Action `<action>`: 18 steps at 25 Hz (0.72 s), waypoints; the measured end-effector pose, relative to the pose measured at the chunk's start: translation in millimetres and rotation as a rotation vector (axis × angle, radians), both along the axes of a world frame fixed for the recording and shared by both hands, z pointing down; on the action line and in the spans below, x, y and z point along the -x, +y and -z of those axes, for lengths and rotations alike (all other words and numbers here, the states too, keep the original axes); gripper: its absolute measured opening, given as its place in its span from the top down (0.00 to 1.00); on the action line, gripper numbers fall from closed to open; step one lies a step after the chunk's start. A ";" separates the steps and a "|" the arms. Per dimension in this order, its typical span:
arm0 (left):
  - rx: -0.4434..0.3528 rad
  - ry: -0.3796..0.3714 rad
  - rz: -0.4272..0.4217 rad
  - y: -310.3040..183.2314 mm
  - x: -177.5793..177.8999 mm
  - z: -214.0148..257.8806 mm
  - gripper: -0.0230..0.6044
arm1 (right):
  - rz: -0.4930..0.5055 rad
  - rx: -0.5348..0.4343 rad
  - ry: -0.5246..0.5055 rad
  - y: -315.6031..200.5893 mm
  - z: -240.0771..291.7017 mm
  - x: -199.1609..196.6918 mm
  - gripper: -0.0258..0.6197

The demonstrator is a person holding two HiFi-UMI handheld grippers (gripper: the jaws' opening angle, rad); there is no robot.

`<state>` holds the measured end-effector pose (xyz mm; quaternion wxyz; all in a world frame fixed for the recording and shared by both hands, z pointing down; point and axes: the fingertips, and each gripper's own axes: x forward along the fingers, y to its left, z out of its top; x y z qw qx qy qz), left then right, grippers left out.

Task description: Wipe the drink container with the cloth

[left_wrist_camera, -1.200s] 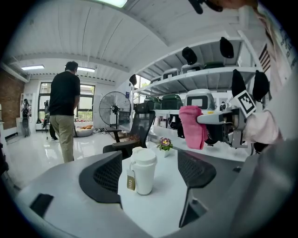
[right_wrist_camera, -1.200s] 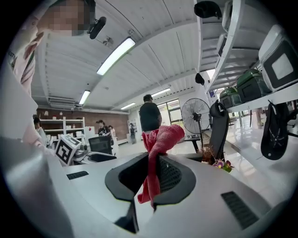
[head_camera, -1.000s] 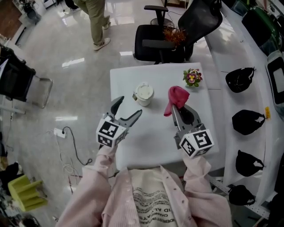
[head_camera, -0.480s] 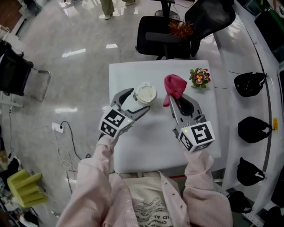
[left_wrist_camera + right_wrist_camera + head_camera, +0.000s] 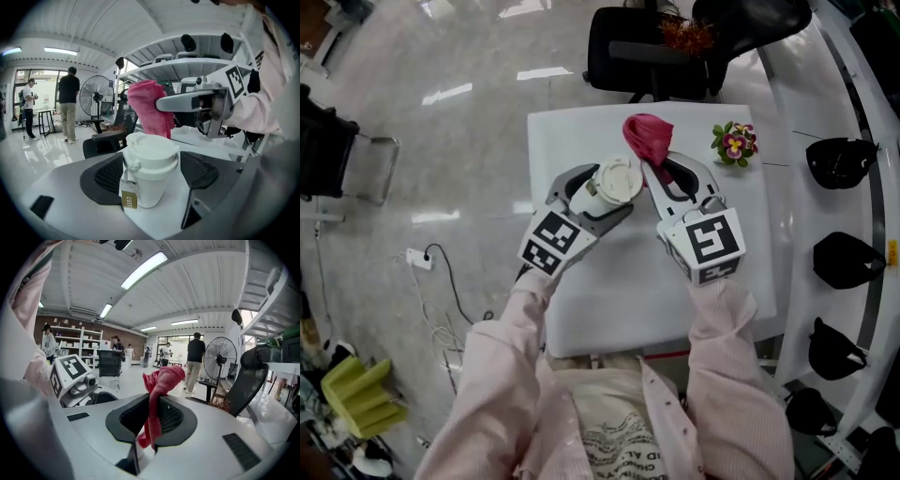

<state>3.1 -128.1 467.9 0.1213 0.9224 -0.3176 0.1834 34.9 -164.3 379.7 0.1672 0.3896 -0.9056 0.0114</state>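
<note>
**Cloth Poised Beside Cup, Wipe Yet to Begin**

The left gripper (image 5: 598,195) held the white lidded drink container (image 5: 619,181) between its jaws, pads against both sides, over the far half of the white table (image 5: 581,309). The right gripper (image 5: 661,169) pinched the red cloth (image 5: 647,136) tightly, and the bunched fabric rose just beside the lid; whether the two touched could not be told. To judge by this, the steadying step was done and the wiping not yet started. The next move called for pressing the cloth to the container's wall and rubbing, with the left jaws firm enough to stop the light container tipping. Only the left gripper view showed the paper tag (image 5: 127,199) hanging at the container's side, with the cloth looming close behind. Only the head view showed the small posy (image 5: 733,142) at the table's far right corner. The right gripper view showed the pinch plainly, but hardly any of the container
</note>
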 end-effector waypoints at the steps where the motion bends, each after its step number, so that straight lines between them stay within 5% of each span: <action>1: -0.005 -0.010 0.000 -0.4 0.8 -1.2 0.38 | 0.012 0.006 0.017 0.0 -3.6 4.1 0.91; 18: -0.022 -0.020 0.003 -1.3 2.4 -2.8 0.38 | 0.149 0.145 0.167 11.3 -43.0 39.0 0.90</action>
